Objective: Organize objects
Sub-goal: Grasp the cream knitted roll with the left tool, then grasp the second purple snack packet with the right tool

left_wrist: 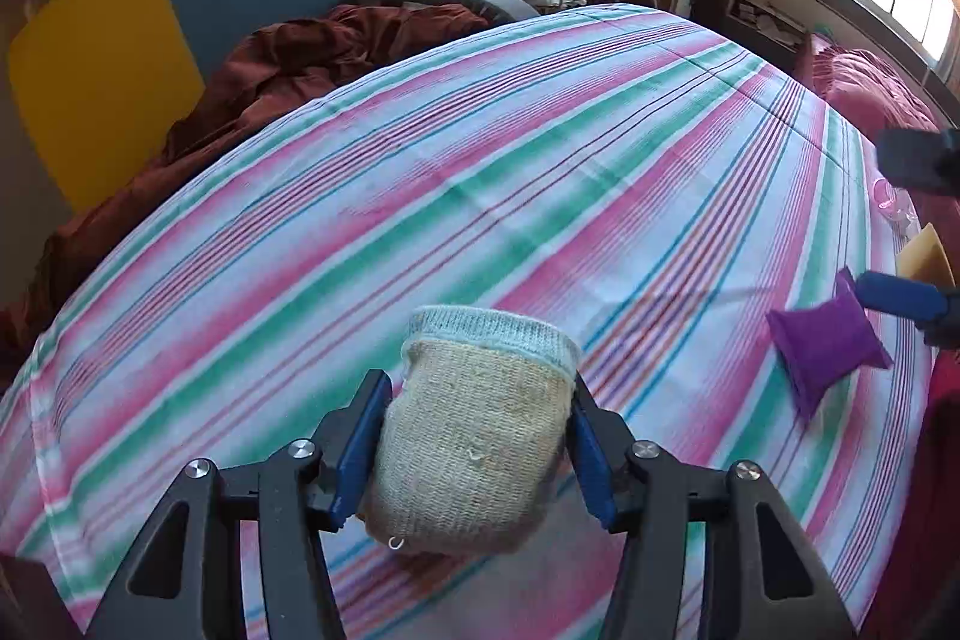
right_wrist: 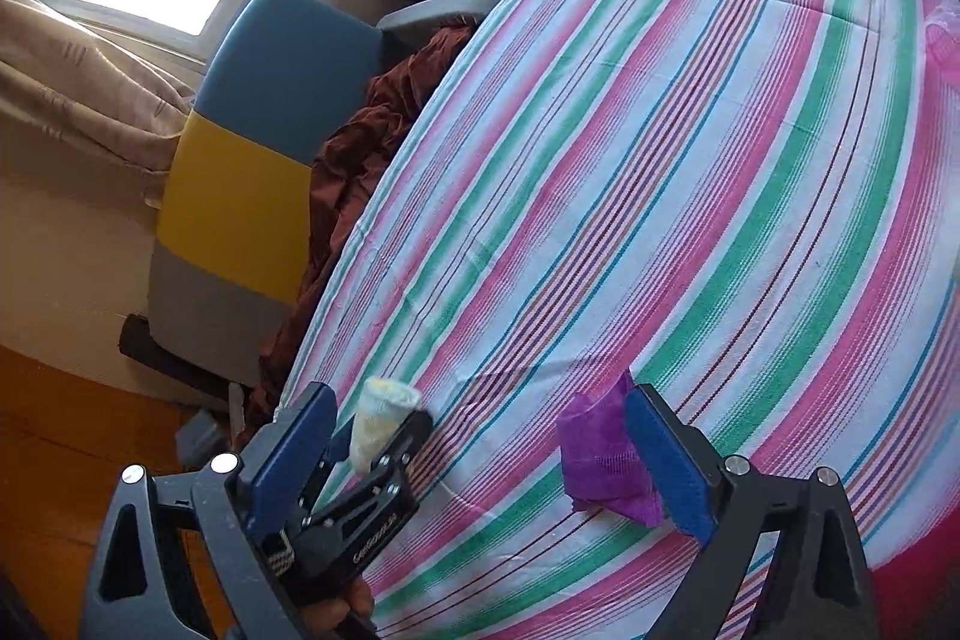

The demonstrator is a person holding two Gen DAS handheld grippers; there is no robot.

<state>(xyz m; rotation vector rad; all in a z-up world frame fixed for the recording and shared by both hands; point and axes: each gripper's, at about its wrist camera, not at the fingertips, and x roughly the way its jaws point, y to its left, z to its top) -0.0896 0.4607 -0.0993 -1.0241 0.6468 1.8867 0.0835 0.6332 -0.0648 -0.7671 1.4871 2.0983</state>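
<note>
**Left tool clamps the knitted pouch; right tool gapes beside the purple bag**

The left gripper (left_wrist: 474, 451) has its blue pads (left_wrist: 360, 445) pressed against both sides of a beige knitted pouch (left_wrist: 474, 424), grasping it just above the striped cloth (left_wrist: 480, 172) near the close edge. The pouch stands with its pale blue rim pointing away from the camera.

The right gripper (right_wrist: 480, 454) stands spread wide and holds nothing. A purple cloth bag (right_wrist: 600, 460) lies on the striped cloth just beside the inner face of its right finger (right_wrist: 666, 466); whether they touch cannot be told. In the right wrist view the left gripper with its pouch shows behind the left finger.
</note>
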